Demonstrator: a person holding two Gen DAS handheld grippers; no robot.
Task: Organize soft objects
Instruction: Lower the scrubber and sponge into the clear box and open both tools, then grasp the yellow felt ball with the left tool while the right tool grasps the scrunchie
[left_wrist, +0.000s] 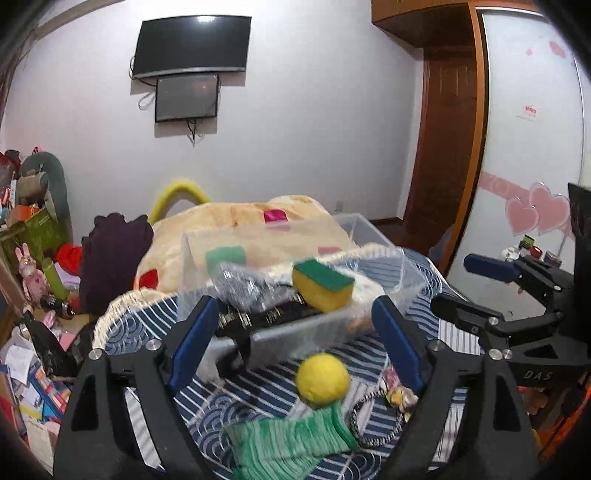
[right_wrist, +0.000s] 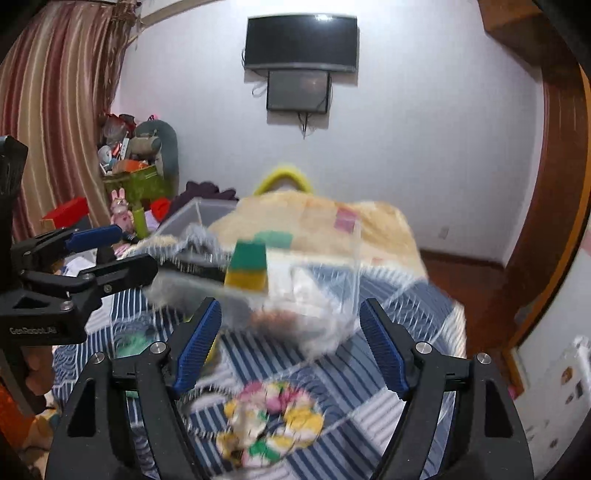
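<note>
A clear plastic bin (left_wrist: 343, 236) stands on the striped bedspread and holds a yellow-and-green sponge (left_wrist: 323, 284), crinkled plastic and dark cloth. It also shows blurred in the right wrist view (right_wrist: 207, 210), with the sponge (right_wrist: 247, 271). A green knit hat (left_wrist: 291, 441) with a yellow pompom (left_wrist: 323, 378) lies in front of the bin. My left gripper (left_wrist: 297, 343) is open and empty above the hat. My right gripper (right_wrist: 291, 347) is open and empty above a blurred multicoloured soft item (right_wrist: 269, 424). The right gripper also shows in the left wrist view (left_wrist: 476, 288).
A cream blanket (left_wrist: 240, 221) with coloured patches and a dark purple garment (left_wrist: 114, 258) lie behind the bin. Cluttered boxes and toys (left_wrist: 33, 251) fill the left side. A wooden door (left_wrist: 447, 129) and a wardrobe stand on the right.
</note>
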